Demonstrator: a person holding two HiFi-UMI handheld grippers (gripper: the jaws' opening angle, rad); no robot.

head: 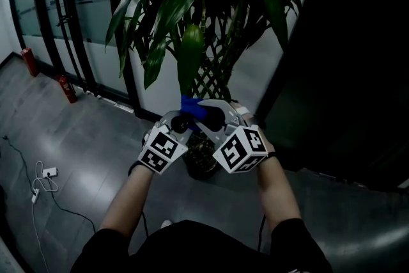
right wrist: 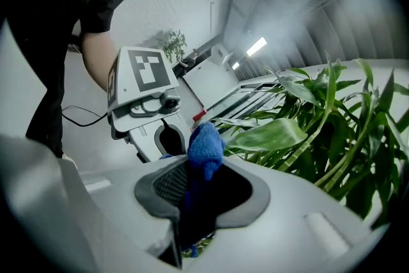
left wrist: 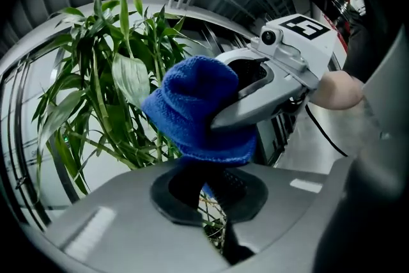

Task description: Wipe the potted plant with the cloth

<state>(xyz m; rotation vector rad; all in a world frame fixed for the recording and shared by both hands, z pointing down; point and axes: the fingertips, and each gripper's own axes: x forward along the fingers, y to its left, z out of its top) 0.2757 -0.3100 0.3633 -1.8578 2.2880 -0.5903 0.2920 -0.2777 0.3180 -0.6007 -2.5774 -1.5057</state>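
The potted plant (head: 192, 16) stands right in front of me, its long green leaves spreading above a dark pot (head: 201, 162). A blue cloth (head: 192, 108) is bunched between both grippers just under a broad hanging leaf (head: 190, 57). My left gripper (head: 182, 122) is shut on the cloth (left wrist: 198, 113) from the left. From the right, my right gripper (head: 214, 116) is shut on the same cloth (right wrist: 204, 149). In the left gripper view the right gripper's jaw lies over the cloth, with leaves (left wrist: 131, 77) just behind.
Two red fire extinguishers (head: 67, 89) stand along the glass wall at left. A white plug and cables (head: 43, 177) lie on the grey floor at lower left. A dark wall panel (head: 345, 61) rises close at the right of the plant.
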